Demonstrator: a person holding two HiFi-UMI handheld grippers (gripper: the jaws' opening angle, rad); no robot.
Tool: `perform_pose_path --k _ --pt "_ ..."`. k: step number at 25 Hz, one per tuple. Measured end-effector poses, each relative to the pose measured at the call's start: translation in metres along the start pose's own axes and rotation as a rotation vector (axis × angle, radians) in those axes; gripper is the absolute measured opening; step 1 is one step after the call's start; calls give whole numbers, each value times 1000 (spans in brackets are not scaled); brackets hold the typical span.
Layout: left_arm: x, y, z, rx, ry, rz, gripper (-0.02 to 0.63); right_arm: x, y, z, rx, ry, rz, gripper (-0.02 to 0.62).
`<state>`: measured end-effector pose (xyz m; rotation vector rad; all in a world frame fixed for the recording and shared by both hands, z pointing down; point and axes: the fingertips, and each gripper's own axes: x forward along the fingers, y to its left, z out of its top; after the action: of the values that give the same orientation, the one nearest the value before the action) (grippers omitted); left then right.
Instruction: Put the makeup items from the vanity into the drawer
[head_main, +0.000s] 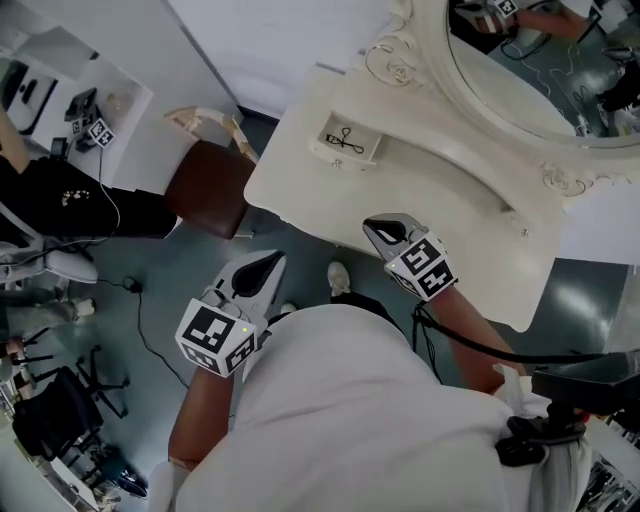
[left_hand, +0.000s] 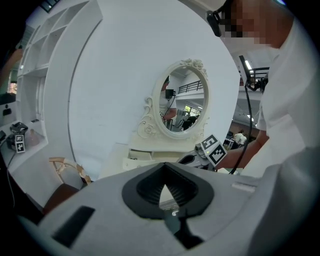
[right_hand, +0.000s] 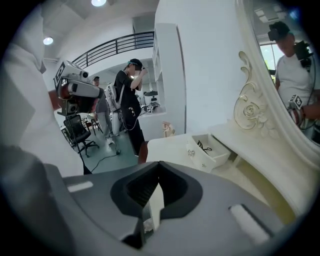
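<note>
A cream vanity (head_main: 440, 190) with an oval mirror (head_main: 540, 70) fills the upper right of the head view. Its small left drawer (head_main: 330, 152) stands pulled out, with a thin black looped item (head_main: 345, 140) lying inside; the right gripper view shows the same drawer (right_hand: 216, 156) and the item (right_hand: 204, 147). No other makeup shows on the top. My right gripper (head_main: 385, 224) hovers over the vanity's front edge, shut and holding nothing. My left gripper (head_main: 274, 260) hangs over the floor just left of the vanity, also shut and holding nothing.
A brown padded stool (head_main: 210, 188) stands against the vanity's left end, with a pale curved chair back (head_main: 205, 122) behind it. A person in black (head_main: 60, 200) stands by white shelves at far left. A black office chair (head_main: 60, 410) and a cable (head_main: 145, 330) are on the floor.
</note>
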<state>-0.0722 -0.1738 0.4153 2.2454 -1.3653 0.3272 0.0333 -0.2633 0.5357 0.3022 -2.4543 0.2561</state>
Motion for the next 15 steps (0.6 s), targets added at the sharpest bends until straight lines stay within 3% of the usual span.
perform_pose_path --k 15 --pt "-113 -22 -62 76 4 -148 0 -16 151 8 46 -64 -109 1"
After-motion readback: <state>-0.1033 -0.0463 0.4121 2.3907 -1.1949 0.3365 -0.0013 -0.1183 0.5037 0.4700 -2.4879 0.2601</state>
